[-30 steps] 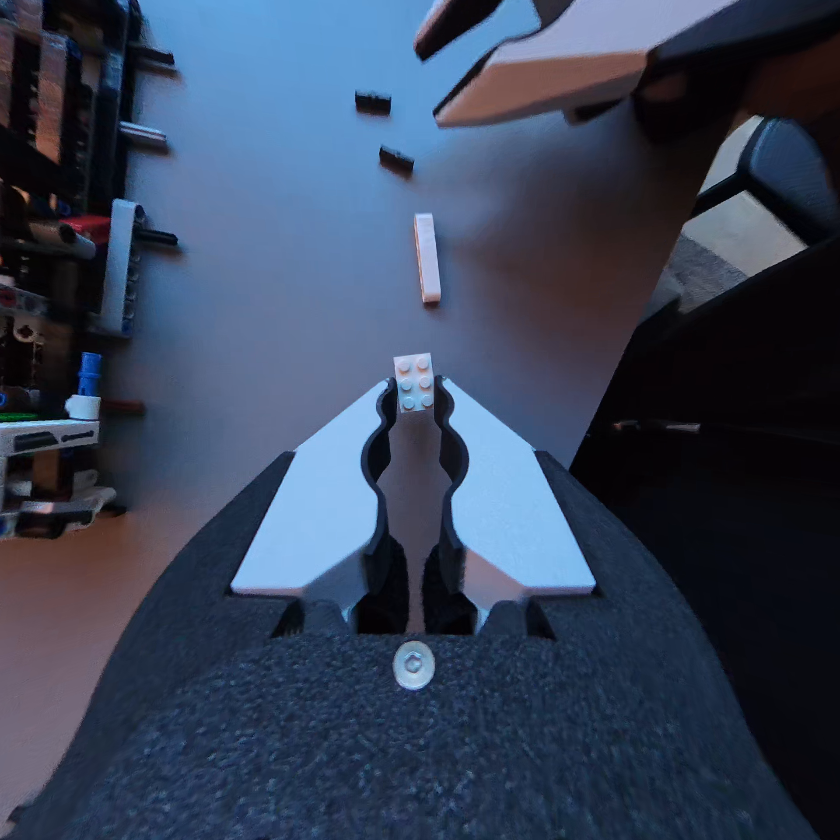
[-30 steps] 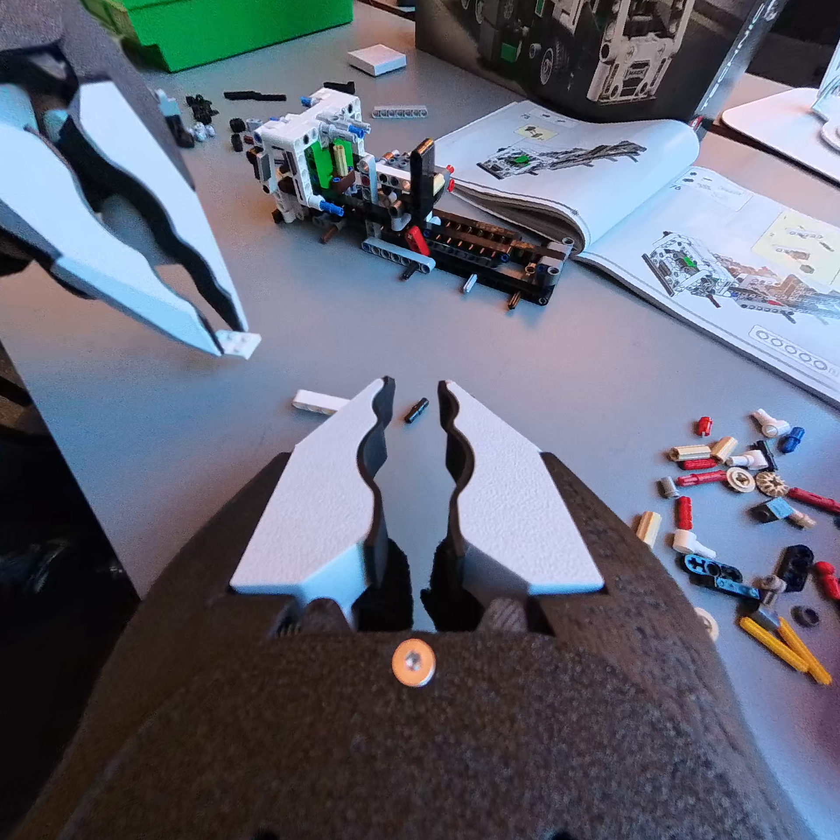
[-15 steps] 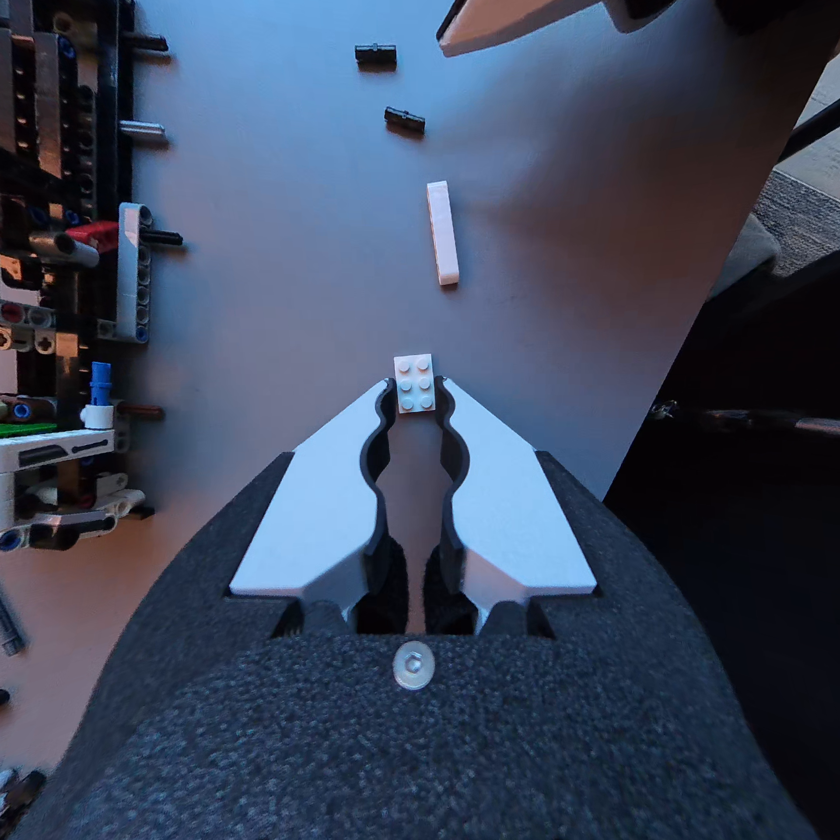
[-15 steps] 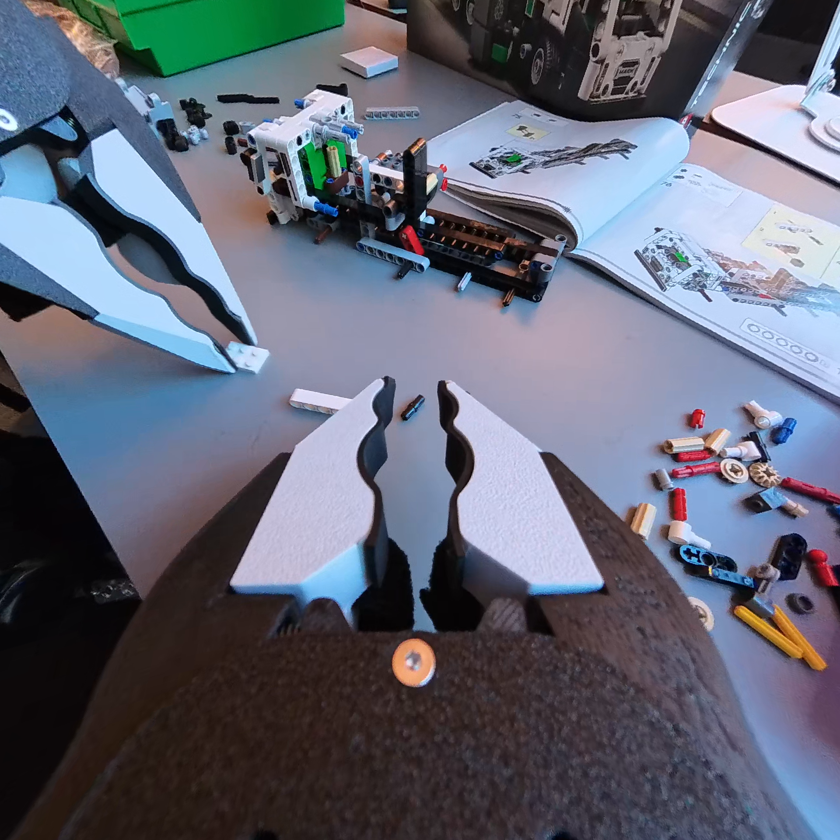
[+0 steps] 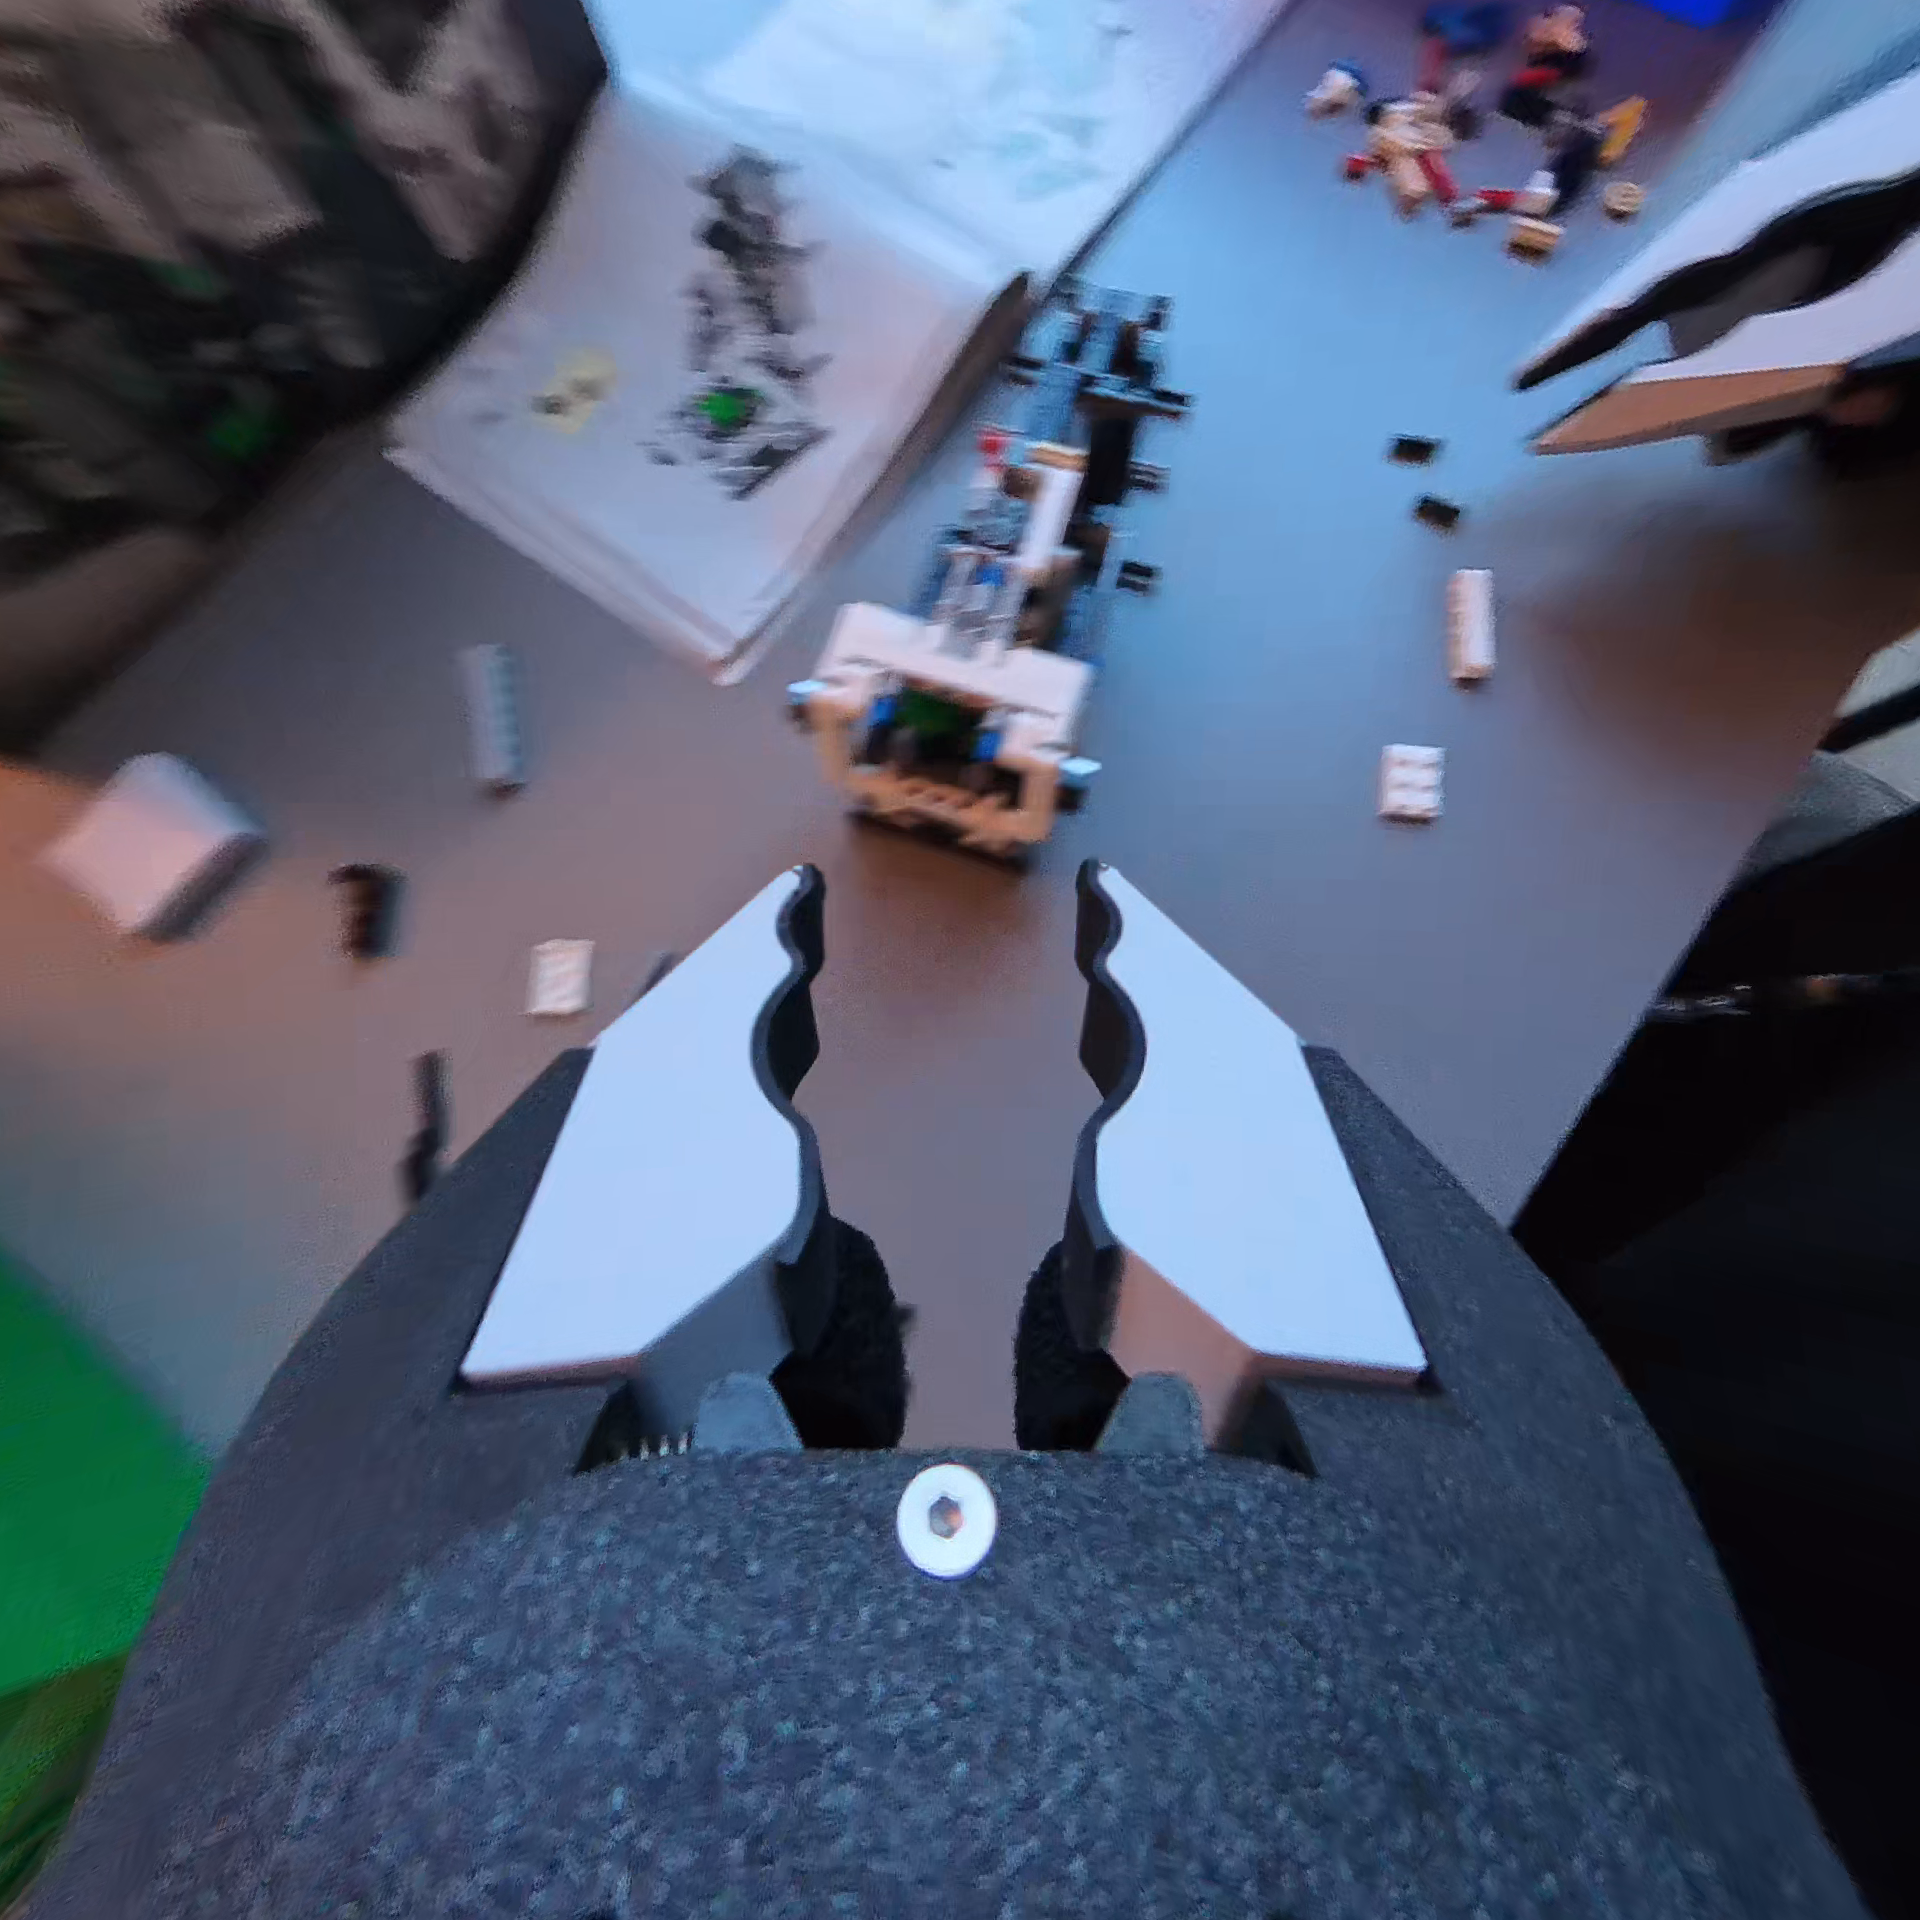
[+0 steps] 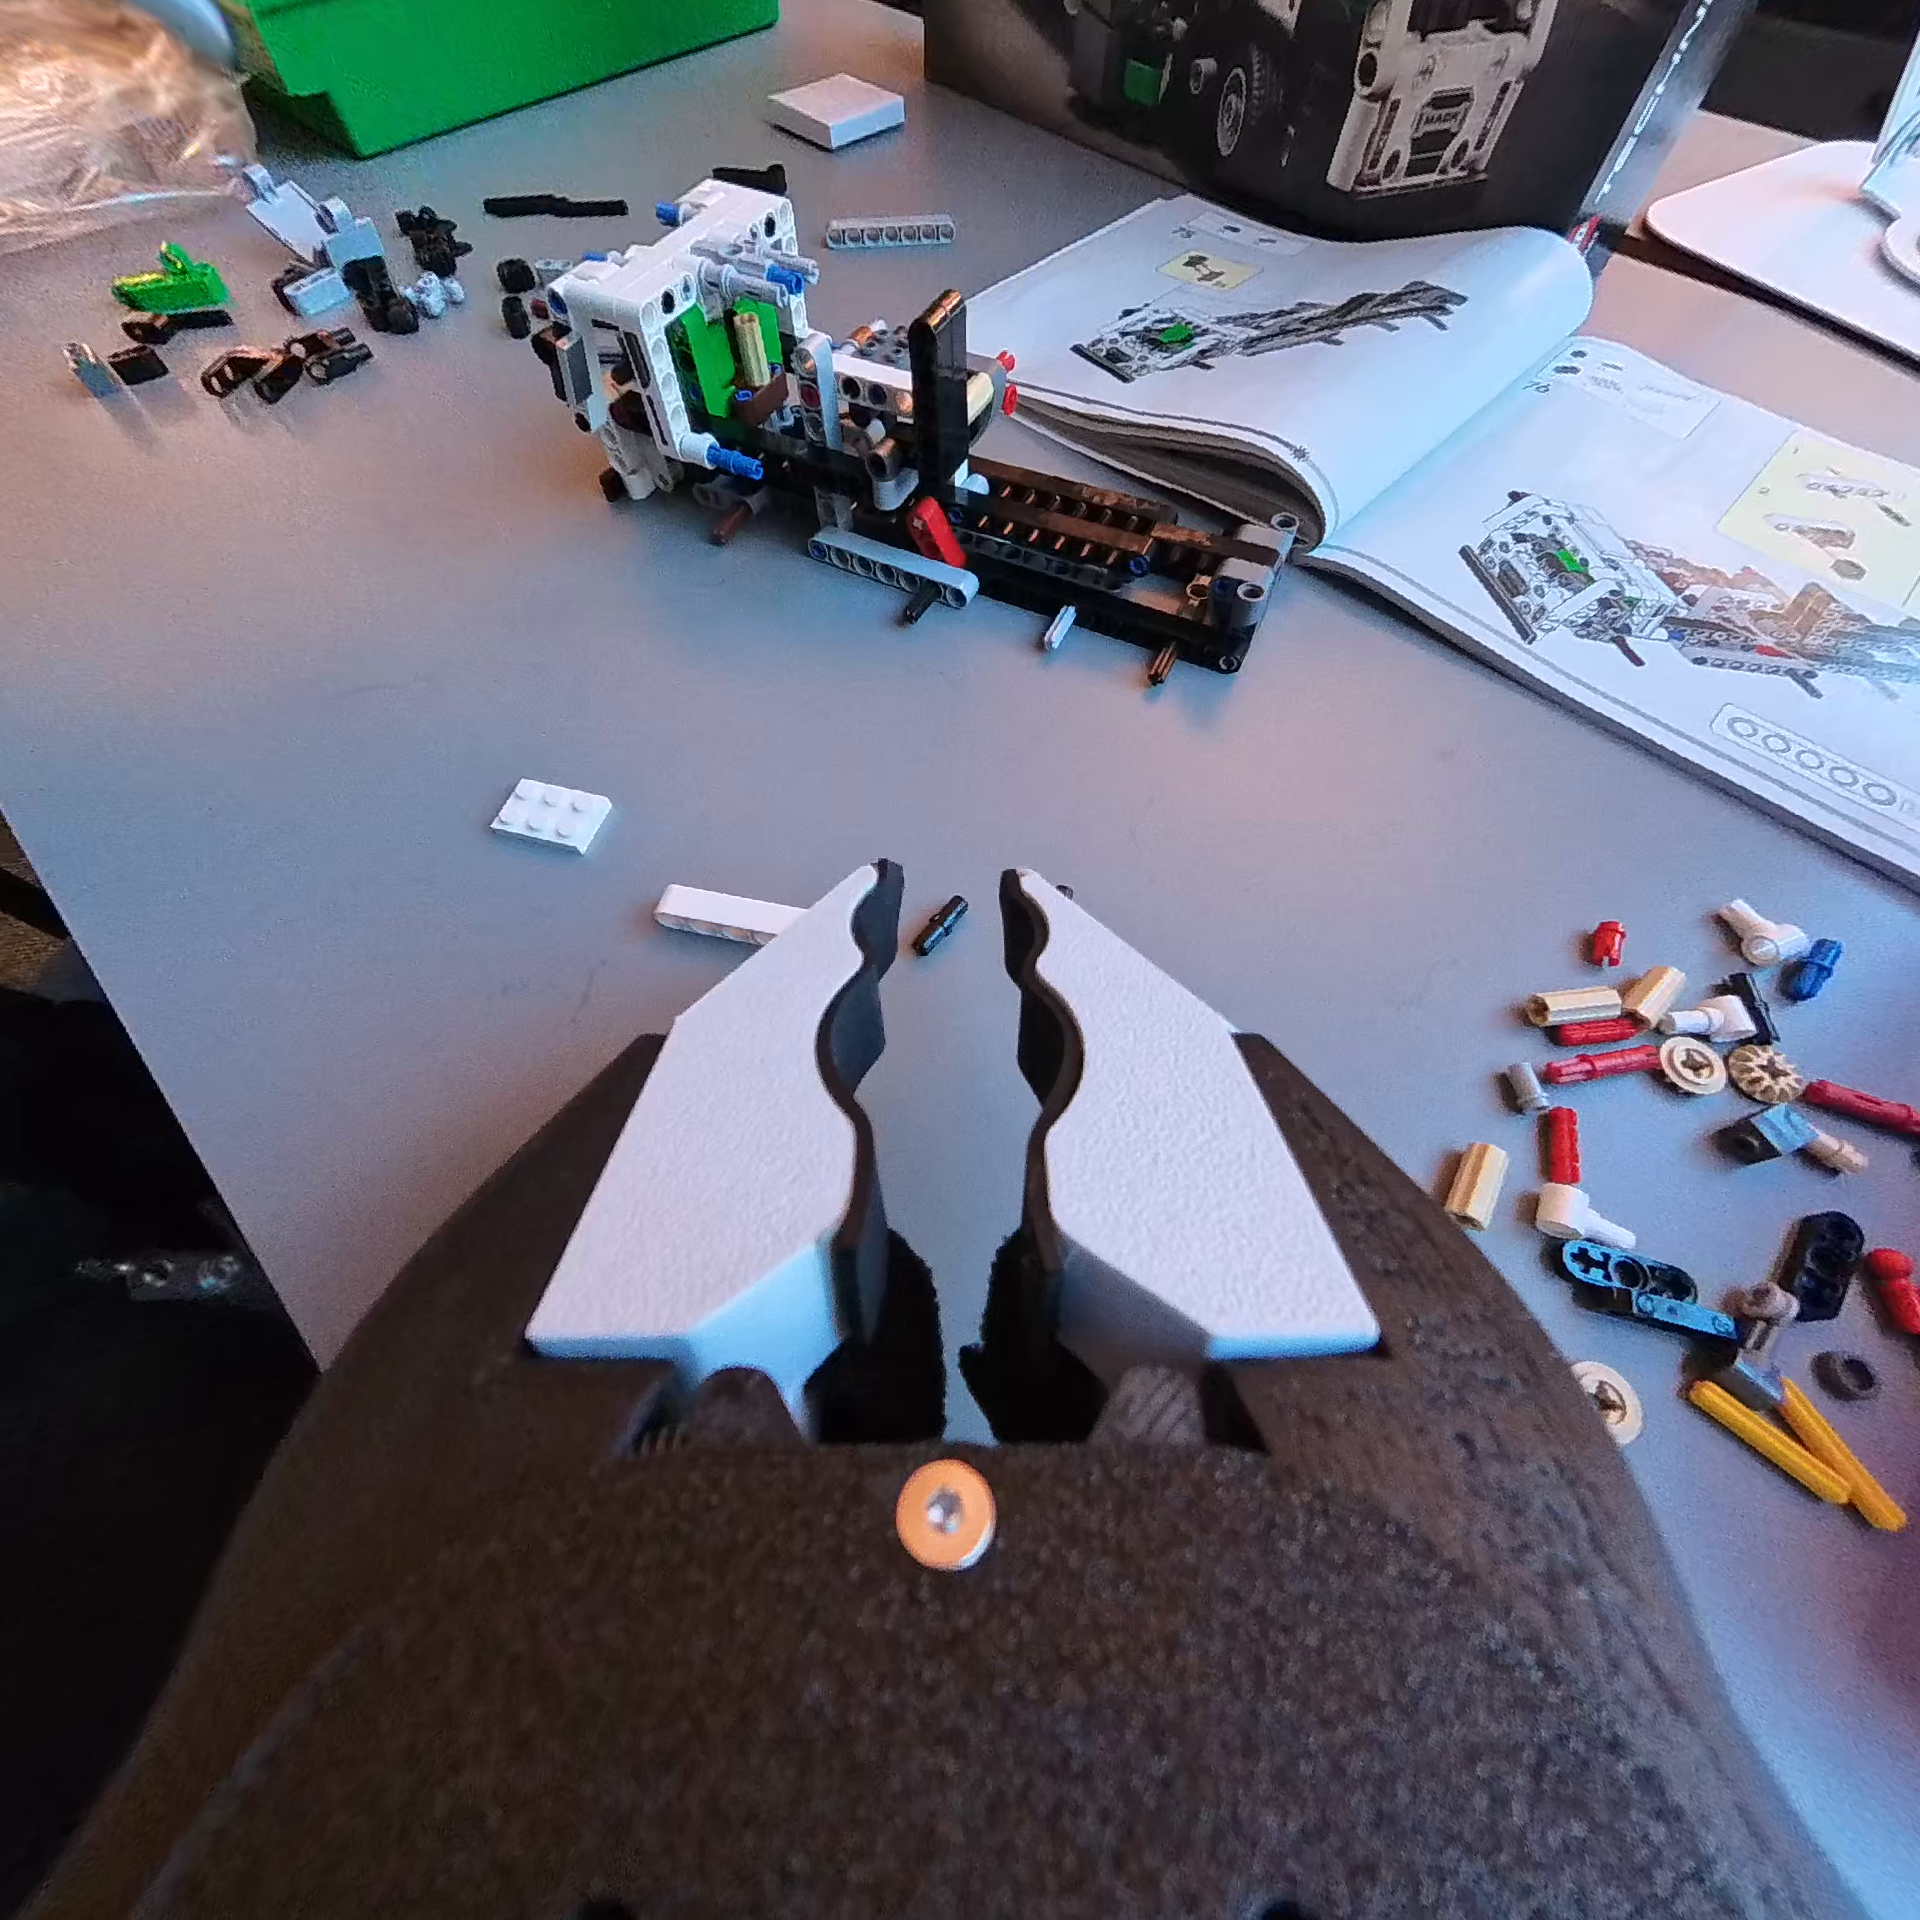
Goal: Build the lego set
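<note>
The left gripper (image 5: pixel 948 883) is spread wide and empty above the grey table (image 5: pixel 1299 312). The right gripper (image 6: pixel 948 888) stands slightly parted, holding nothing, a black pin (image 6: pixel 940 925) lying just beyond its tips. Only the right wrist view shows sharply the half-built truck frame (image 6: pixel 894 457), white cab, green core, long dark chassis, beside the open manual (image 6: pixel 1455 436); the left view blurs it. The white plate (image 6: pixel 551 816) lies flat, apart.

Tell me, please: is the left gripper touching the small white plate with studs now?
Apart. In the left wrist view, the left gripper is open and empty, and the white plate lies on the table, off to the side of the fingers.
</note>
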Demonstrator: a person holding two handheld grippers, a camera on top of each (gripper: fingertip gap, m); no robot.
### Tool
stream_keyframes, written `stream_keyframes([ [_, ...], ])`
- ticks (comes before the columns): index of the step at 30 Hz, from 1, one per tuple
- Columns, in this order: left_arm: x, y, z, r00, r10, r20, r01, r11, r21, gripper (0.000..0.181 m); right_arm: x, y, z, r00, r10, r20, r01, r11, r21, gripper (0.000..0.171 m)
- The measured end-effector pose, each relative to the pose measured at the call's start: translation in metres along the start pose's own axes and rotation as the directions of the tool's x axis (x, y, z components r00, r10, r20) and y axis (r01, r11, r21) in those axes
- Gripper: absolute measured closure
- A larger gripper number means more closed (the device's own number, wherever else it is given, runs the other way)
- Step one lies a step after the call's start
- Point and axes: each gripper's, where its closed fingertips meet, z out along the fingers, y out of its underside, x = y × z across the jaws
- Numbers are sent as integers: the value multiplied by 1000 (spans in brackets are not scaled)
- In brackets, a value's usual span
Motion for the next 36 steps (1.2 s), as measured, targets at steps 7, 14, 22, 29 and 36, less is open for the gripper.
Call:
stream_keyframes([
  [7,-101,57,-44,983,3,186,17,994,-108,139,1,0,0,1000,-3,-8,3,1000,-1,152],
  [14,-143,101,-25,996,-28,86,49,968,-248,146,2,0,0,1000,23,6,-23,1000,2,152],
  [22,-144,95,26,1000,4,-6,-6,955,-296,147,3,0,0,999,40,13,-40,999,3,152],
  [29,-144,92,72,995,-5,-101,-37,911,-411,146,3,-2,-1,1000,18,-5,-18,1000,14,153],
  [36,-144,90,80,994,31,-101,-67,922,-382,166,1,0,0,1000,-11,-16,11,1000,2,153],
])
